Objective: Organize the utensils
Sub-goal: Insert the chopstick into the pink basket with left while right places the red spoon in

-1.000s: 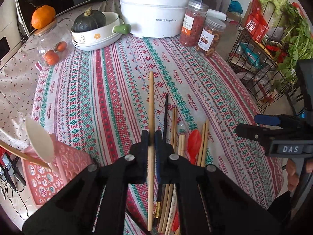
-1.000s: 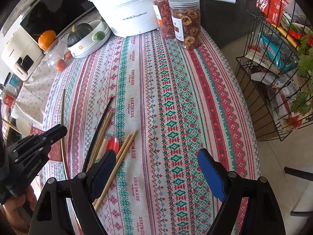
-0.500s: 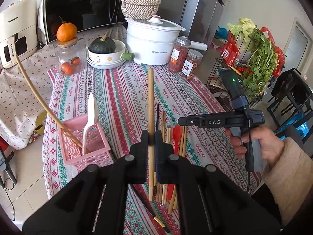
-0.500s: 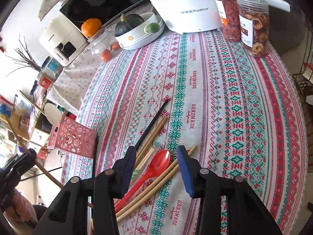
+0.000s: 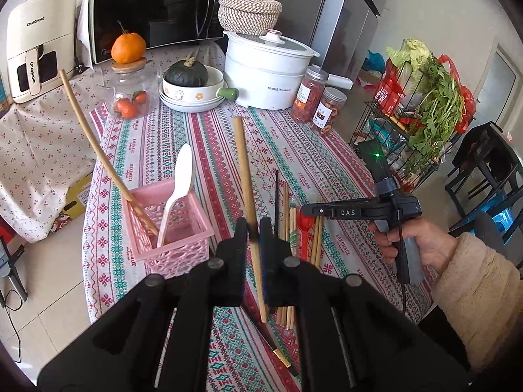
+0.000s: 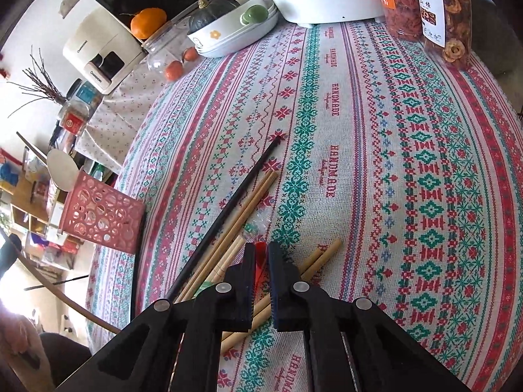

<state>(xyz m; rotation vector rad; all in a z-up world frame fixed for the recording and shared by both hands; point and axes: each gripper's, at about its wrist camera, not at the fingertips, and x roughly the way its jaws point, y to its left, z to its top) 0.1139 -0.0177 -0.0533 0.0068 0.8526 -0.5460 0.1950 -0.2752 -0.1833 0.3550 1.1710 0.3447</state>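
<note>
Left wrist view: the left claw (image 5: 254, 228) is clamped on a bamboo chopstick (image 5: 245, 176), lifted off the counter (image 5: 327, 163) beside the pink basket (image 5: 170, 225), probably its destination. Right wrist view: the right claw (image 6: 260, 254) has just been closing and pinches the red spoon (image 6: 260, 247) among the remaining chopsticks (image 6: 242, 209); only the left view shows the basket's white spoon (image 5: 178, 189) properly.

My right gripper (image 6: 260, 263) has just been closing and now pinches the red plastic spoon (image 6: 260, 269) among bamboo chopsticks (image 6: 235, 228) and one black chopstick (image 6: 228, 210) on the striped embroidered tablecloth (image 6: 376, 163); a pink perforated basket (image 6: 101, 217) stands at left.
</note>
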